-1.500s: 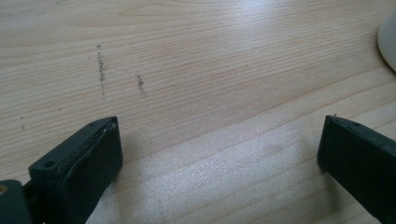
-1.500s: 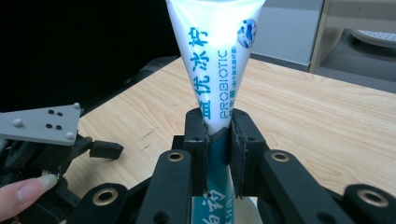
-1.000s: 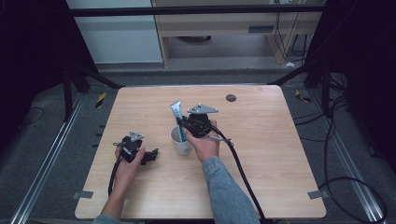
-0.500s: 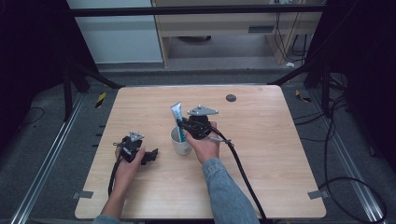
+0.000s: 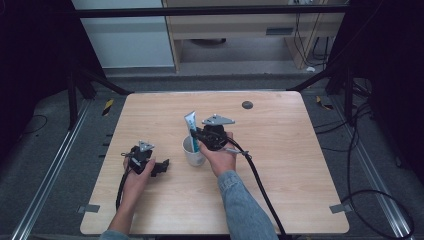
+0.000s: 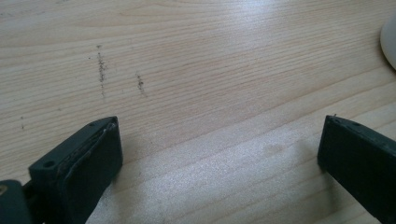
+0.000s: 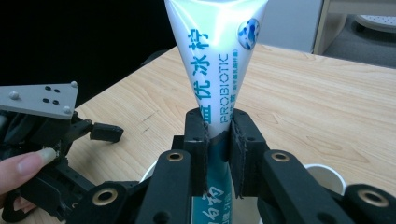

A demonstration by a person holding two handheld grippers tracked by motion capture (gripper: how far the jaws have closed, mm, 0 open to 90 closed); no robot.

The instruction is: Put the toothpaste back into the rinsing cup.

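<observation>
A white and teal toothpaste tube (image 5: pixel 190 123) stands upright with its flat end up, its lower part inside a white cup (image 5: pixel 192 155) at the table's middle. My right gripper (image 5: pixel 198 138) is shut on the tube just above the cup's rim. In the right gripper view the jaws pinch the tube (image 7: pixel 219 70) at its narrow lower part, and the cup (image 7: pixel 327 176) shows below my right gripper (image 7: pixel 218 133). My left gripper (image 5: pixel 161 167) rests on the table left of the cup, open and holding nothing. In the left gripper view my left gripper (image 6: pixel 219 140) has bare wood between its jaws, with the cup's edge (image 6: pixel 390 37) at the top right.
The wooden table (image 5: pixel 290 150) has a small dark round spot (image 5: pixel 247 105) near its far edge. Black cables trail from both grippers toward the front edge. The other hand's gripper (image 7: pixel 51 135) lies at the left of the right gripper view.
The right gripper and the tube have come down slightly over the cup. The left gripper has stayed in place.
</observation>
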